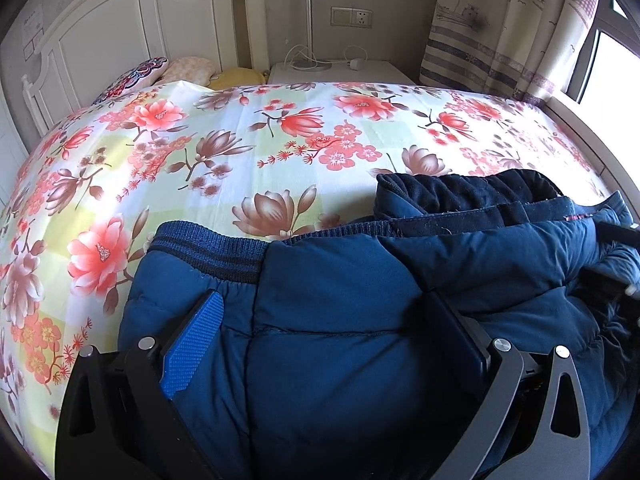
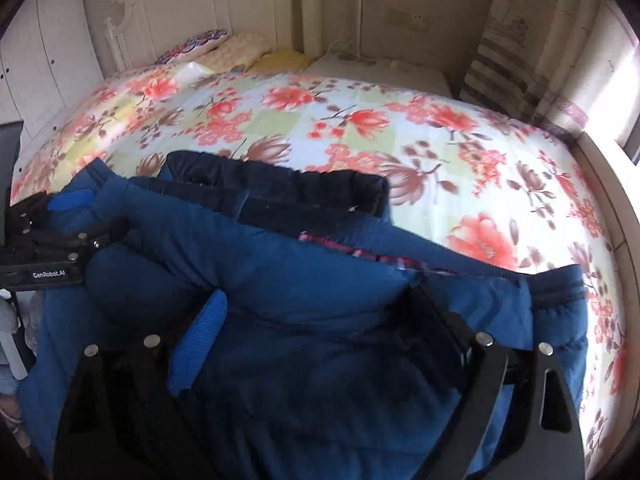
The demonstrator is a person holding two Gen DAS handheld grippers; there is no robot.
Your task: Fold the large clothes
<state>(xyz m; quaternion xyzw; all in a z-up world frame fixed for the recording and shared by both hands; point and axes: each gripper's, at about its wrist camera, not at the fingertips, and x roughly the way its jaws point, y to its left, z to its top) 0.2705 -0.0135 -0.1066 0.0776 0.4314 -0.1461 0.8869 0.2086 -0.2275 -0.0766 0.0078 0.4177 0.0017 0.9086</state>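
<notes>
- Left wrist view: my left gripper point(image 1: 328, 320) has its blue-padded fingers point(image 1: 192, 344) spread wide, straddling the puffy navy-blue quilted jacket point(image 1: 340, 280) that's bunched up on the floral pink-and-cream bedsheet point(image 1: 240, 140).
- Right wrist view: my right gripper point(image 2: 320, 328) is spread wide too, pinching nothing, jacket point(image 2: 300, 300) underneath, ribbed hem over on the right.

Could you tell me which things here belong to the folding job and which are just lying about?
Part of the job:
- blue padded jacket
- left tool, jaws wide
- right tool, jaws wide

Lying about:
- floral bedspread
- pillows
- lamp on the bedside table
- curtain
</notes>
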